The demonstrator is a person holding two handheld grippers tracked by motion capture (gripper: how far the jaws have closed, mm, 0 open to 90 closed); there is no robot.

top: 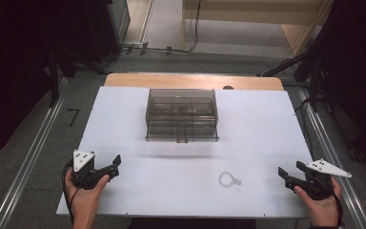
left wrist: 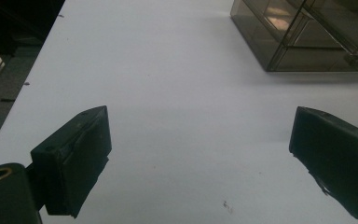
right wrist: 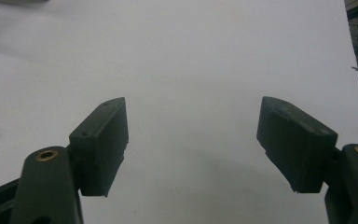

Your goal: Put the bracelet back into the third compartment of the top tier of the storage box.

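1. The left tongs (top: 116, 165) rest at the near left corner of the white table (top: 267, 143), held in the person's left hand (top: 83, 193). Their jaws stand wide apart with nothing but bare tabletop between them, so they are released. This looks like a ready pose: low, level and pointing inward toward the middle of the table.

2. The right tongs (top: 290, 172) mirror them at the near right corner, in the right hand (top: 321, 202). Their jaws also gape over bare white surface with nothing between them, so they too are released.

3. The bracelet (top: 228, 180), a small loop of pale beads, lies flat on the table between the two tongs. It is nearer the right pair, to their inner side and about level with their tips, yet apart from them. By my reading it is laid there in open space so that either pair can come at it without anything in the way.

4. The smoky clear plastic box (top: 181, 114) stands well ahead of both tongs, at the middle of the table's far half. It seems to be divided into compartments, with a drawer-like front facing the person. In the left gripper view its corner (left wrist: 303, 37) shows ahead and to the right of the jaws.

5. My judgement: the box faces the person so its front can be opened, and the bracelet waits in front of it for stowing inside. Neither has been touched yet.
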